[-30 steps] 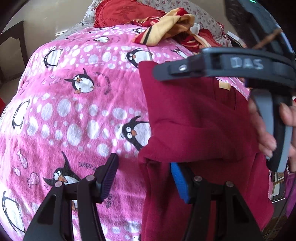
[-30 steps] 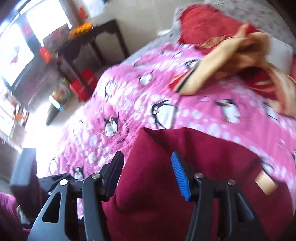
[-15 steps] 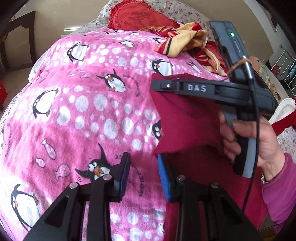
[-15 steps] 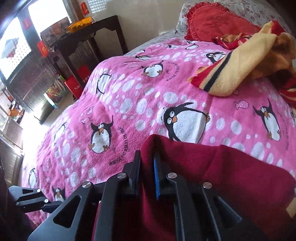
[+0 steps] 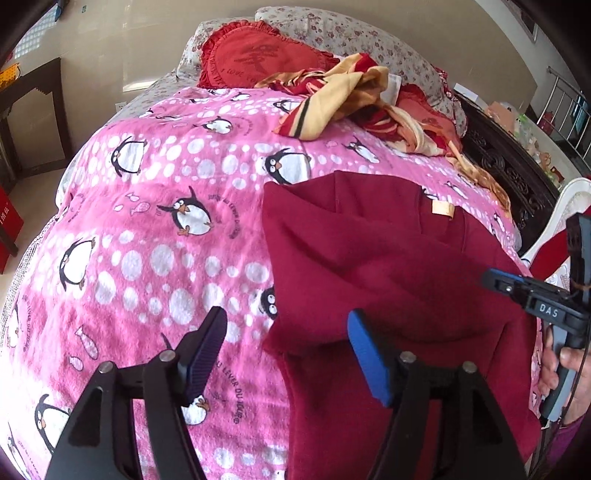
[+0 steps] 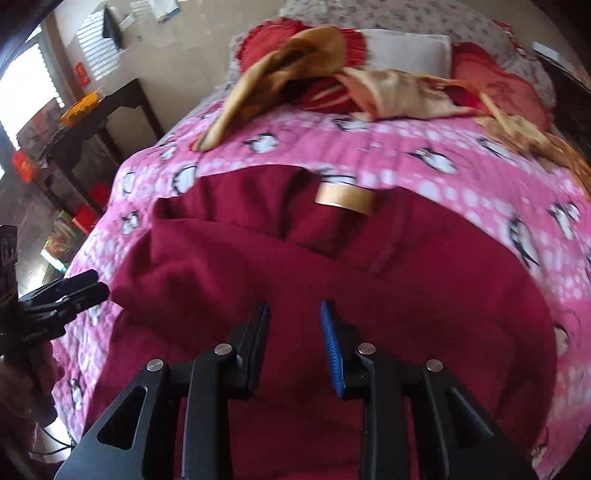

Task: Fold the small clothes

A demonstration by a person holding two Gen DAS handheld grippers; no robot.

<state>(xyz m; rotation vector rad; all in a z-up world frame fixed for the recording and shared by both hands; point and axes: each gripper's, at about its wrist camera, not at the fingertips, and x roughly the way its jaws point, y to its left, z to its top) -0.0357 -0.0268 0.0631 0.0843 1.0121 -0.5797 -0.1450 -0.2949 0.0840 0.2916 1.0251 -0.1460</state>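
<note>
Dark red garment (image 5: 388, 280), partly folded, lying on the pink penguin blanket (image 5: 147, 229), tan label (image 5: 442, 209) showing beyond both sets of jaws. Left gripper (image 5: 288, 354) above its near left corner, jaws spread and opening, nothing pinched. Right gripper (image 6: 293, 336) over the cloth's middle, jaws parted, opening, empty. Crumpled yellow-and-red clothes (image 5: 343, 96) far ahead.

A bed carries everything, covered by a pink penguin-print blanket (image 5: 147, 236). A dark red garment (image 5: 388, 266) lies on the blanket toward the bed's right side, partly folded over itself, a tan label (image 5: 442, 210) showing near its far edge. Near the head end, a crumpled yellow-and-red cloth (image 5: 343, 96) rests on the blanket. Behind it sit a red heart-shaped cushion (image 5: 255, 55) and floral pillows (image 5: 332, 29).
</note>
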